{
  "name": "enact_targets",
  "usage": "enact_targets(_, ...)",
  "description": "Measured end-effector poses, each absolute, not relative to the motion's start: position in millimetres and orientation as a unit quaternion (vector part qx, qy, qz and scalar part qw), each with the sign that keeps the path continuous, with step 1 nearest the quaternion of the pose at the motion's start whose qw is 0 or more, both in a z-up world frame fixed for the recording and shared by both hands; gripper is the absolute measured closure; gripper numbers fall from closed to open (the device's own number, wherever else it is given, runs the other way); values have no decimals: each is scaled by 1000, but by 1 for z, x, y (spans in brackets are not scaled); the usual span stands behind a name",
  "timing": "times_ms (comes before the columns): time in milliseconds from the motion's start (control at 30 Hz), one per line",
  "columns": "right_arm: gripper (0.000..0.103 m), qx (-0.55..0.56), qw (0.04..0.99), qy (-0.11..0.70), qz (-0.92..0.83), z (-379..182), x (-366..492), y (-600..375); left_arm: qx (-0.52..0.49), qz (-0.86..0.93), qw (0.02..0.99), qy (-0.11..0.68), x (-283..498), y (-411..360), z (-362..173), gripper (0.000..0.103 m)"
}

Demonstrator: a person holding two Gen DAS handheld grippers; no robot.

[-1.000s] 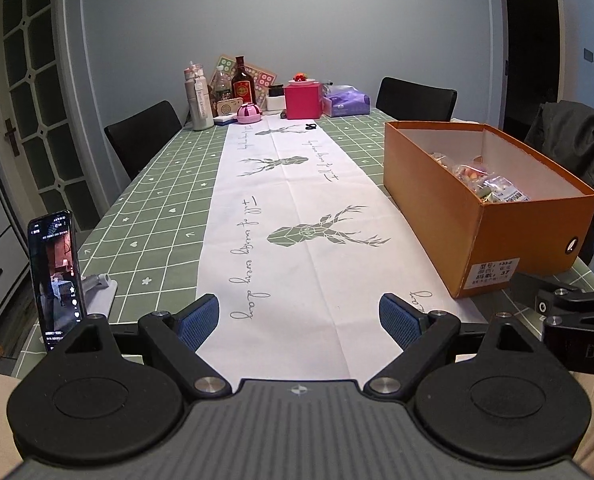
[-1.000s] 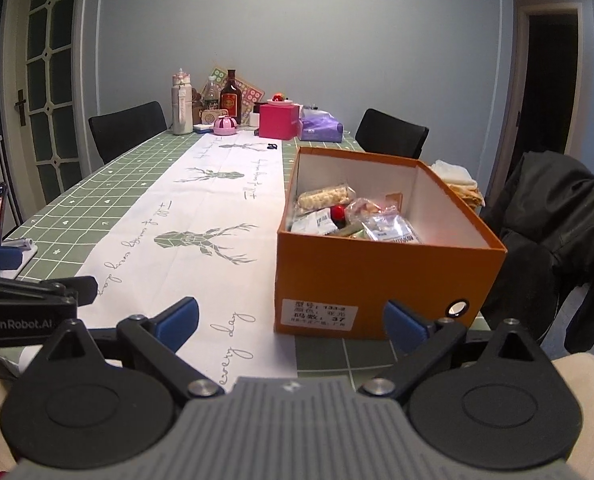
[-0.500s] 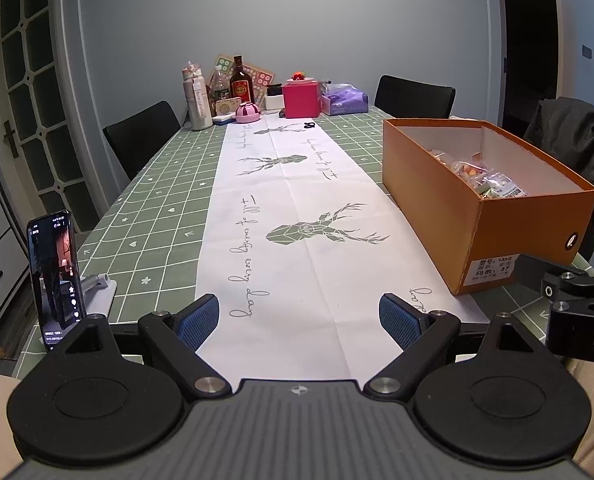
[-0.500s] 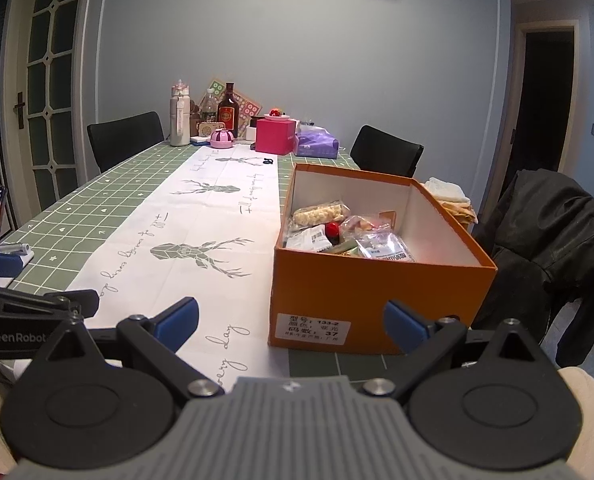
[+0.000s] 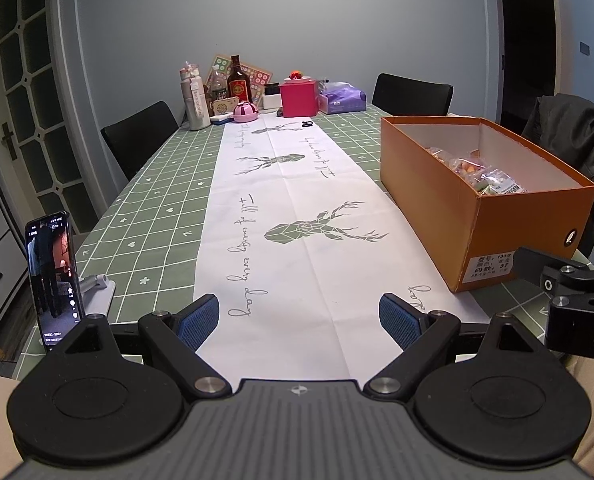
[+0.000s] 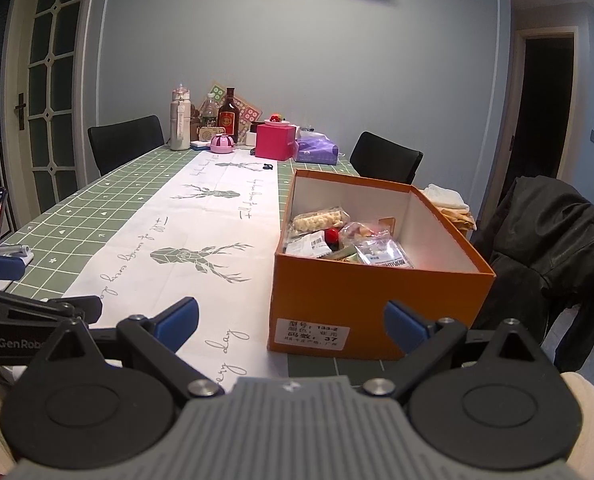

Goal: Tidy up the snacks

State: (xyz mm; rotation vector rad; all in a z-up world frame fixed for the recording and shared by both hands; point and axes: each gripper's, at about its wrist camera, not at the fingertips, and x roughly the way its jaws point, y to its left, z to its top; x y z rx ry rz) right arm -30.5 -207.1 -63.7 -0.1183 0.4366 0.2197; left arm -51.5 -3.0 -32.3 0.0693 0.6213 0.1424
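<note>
Since the earlier frame the right gripper (image 6: 291, 318) has risen, exposing more of the box (image 6: 377, 296) interior. Both it and the left gripper (image 5: 299, 316) are wide open and empty. The snacks (image 6: 349, 240) lie in the box, ahead of the right jaws. Packets are probably light, crinkly, slippery, crushable; grip a sealed edge.

My left gripper (image 5: 299, 316) was matte black, with two round discs, silver screws and blue ribbed pads (image 5: 199, 320). Its ridged grey body bore a small white star mark. My right gripper (image 6: 291, 322) matched it: black linkages, blue pads (image 6: 403, 326), silver screws. White "GenRobot" lettering showed on the left unit's side, partly cut off. Cream sleeves showed at the edges.
</note>
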Motion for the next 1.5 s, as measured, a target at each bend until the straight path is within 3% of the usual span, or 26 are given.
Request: enact_targets(1500, 6, -61, 968, 214, 117, -62, -33, -206, 41, 64, 953, 294, -55, -4, -32, 0)
